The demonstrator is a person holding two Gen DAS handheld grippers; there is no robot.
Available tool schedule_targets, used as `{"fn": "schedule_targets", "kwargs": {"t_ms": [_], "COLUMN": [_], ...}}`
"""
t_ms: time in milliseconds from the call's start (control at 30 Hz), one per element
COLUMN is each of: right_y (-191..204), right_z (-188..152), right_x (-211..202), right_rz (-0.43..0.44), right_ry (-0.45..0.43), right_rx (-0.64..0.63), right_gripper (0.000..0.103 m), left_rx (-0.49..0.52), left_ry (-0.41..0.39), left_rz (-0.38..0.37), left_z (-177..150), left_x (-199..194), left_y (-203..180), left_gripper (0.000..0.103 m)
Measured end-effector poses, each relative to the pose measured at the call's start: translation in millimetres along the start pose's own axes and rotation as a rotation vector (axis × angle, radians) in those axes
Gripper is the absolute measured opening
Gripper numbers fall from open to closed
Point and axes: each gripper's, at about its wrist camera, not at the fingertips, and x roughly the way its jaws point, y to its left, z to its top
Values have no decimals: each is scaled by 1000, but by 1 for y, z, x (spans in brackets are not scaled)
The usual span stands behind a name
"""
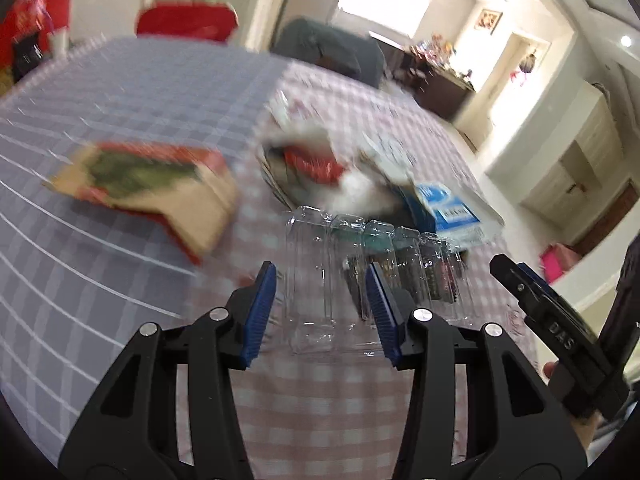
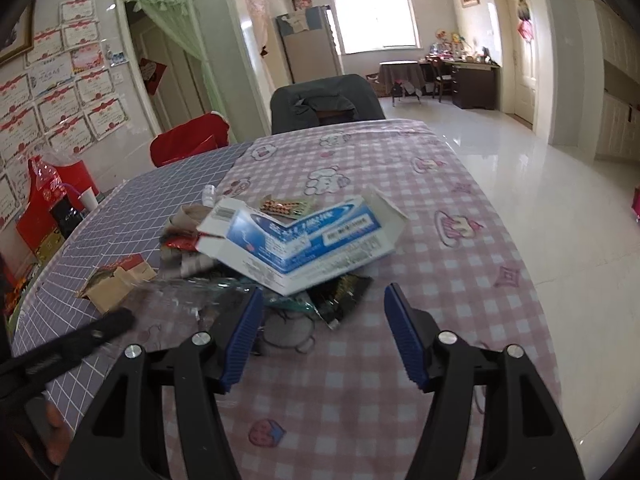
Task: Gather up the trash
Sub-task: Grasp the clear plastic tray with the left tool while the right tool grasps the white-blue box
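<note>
A pile of trash lies on the table. A clear ribbed plastic tray (image 1: pixel 360 272) sits between the fingers of my left gripper (image 1: pixel 322 296), which is open around its near end. A torn red and brown carton (image 1: pixel 160 184) lies to the left, blurred. A blue and white box (image 2: pixel 304 240) lies open on top of the pile, with a pill blister pack (image 2: pixel 286 206) behind it and dark wrappers (image 2: pixel 344 296) under it. My right gripper (image 2: pixel 324 312) is open and empty just in front of the pile.
The table has a purple grid cloth (image 2: pixel 120 232) on the left and a pink checked cloth (image 2: pixel 440 248) on the right. A red chair (image 2: pixel 188 142) and a grey chair (image 2: pixel 324 100) stand at the far side. Red bags (image 2: pixel 52 200) stand at the left.
</note>
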Motion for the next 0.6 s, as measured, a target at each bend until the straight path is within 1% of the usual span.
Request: {"fn": "schedule_targets", "kwargs": {"t_ms": [33, 100, 200, 300, 400, 500, 567, 600], "right_y": [4, 13, 30, 48, 67, 74, 77, 76], "right_z": [2, 7, 11, 12, 12, 14, 13, 12], "right_x": [3, 10, 24, 39, 55, 72, 84, 88], "right_rz": [3, 9, 30, 57, 68, 34, -20, -21], "right_ry": [-1, 0, 20, 52, 80, 110, 133, 139], "right_rx": [-15, -50, -106, -164, -234, -267, -306, -313], "right_gripper": [62, 62, 62, 62, 62, 62, 62, 62], "left_rx": [8, 3, -45, -74, -80, -90, -111, -115], "left_ry": [-36, -82, -142, -182, -201, -191, -200, -187], "left_rz": [29, 67, 107, 132, 144, 156, 144, 131], "left_z": [2, 5, 13, 15, 16, 18, 17, 17], "left_x": [-9, -20, -30, -38, -42, -38, -40, -40], "left_y": [2, 8, 22, 28, 32, 35, 40, 42], "left_gripper": [46, 46, 46, 46, 46, 46, 28, 28]}}
